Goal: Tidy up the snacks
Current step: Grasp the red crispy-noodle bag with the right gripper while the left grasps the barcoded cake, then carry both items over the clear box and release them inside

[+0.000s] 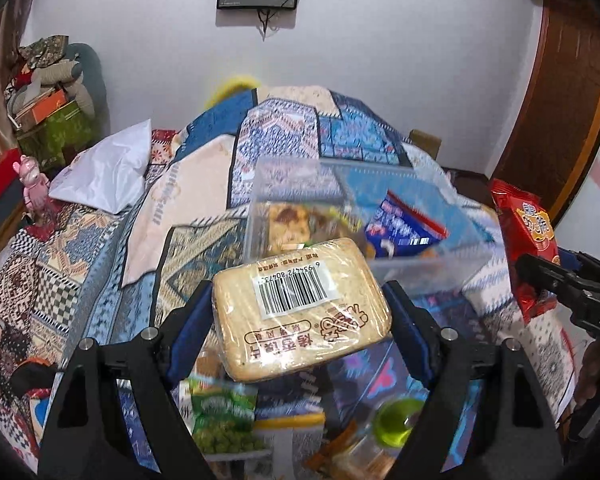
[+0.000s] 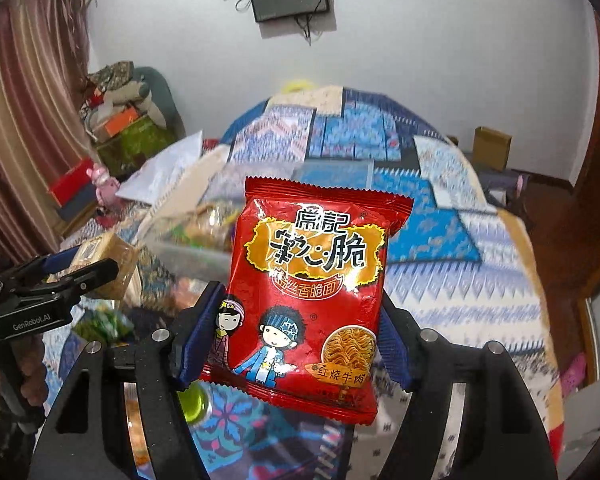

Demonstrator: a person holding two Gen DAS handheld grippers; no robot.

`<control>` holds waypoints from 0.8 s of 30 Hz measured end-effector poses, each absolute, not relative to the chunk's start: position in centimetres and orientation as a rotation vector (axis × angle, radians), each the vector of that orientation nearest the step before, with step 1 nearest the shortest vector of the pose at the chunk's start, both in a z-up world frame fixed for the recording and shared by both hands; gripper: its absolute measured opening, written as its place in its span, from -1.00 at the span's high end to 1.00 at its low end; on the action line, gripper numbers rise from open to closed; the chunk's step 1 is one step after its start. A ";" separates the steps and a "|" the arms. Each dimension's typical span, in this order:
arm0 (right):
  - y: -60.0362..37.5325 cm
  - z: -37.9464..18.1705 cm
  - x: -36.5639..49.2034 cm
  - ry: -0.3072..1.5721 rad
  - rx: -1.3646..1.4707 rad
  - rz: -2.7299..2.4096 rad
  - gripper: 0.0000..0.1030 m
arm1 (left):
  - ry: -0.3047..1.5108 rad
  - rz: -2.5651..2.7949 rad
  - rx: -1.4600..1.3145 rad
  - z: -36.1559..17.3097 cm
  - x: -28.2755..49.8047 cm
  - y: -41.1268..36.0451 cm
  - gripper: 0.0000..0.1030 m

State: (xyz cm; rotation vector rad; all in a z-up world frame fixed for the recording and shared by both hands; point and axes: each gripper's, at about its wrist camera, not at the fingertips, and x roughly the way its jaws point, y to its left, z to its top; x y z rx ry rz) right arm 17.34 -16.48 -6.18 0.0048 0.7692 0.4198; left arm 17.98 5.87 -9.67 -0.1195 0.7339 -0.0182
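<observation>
Left wrist: your left gripper [image 1: 302,320] is clamped on the cake [image 1: 302,306], a tan block in clear wrap, barcode side up. Jaws sit on its two short ends, closed to the block's width. It hangs in the air just short of the clear bin [image 1: 364,236] on the bed [image 1: 100,248]. Looks light and spongy under slick film, so squeeze only enough to hold; more will likely dent it. End-to-end grip is fine, since the film gives little purchase on the flat faces. The bin already has packs inside, blurred. More snacks lie below the gripper: a green pea bag [image 1: 224,420] and a green jelly cup [image 1: 400,420].

Right wrist: your right gripper [image 2: 300,332] is shut on the noodle pack [image 2: 308,288], a red foil pouch held upright by its lower half, off the bed. Probably very light, crinkly, slippery, with brittle contents. Pinch lightly across the body or grab the crimped seam, or you'll likely crush the noodles. The left gripper with the cake shows at left, well apart from the pack; the bin sits between them, further back.
</observation>
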 end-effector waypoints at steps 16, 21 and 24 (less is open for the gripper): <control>-14.2 -4.6 24.0 0.730 0.038 0.427 -0.31 | 0.741 -0.028 -0.155 -8.7 27.3 6.4 -0.60; -13.0 -5.5 25.6 0.740 0.016 0.418 -0.31 | 0.762 -0.026 -0.152 -10.0 29.9 6.1 -0.60; -12.7 -6.4 26.7 0.756 0.013 0.406 -0.31 | 0.786 -0.042 -0.173 -11.0 31.7 5.9 -0.60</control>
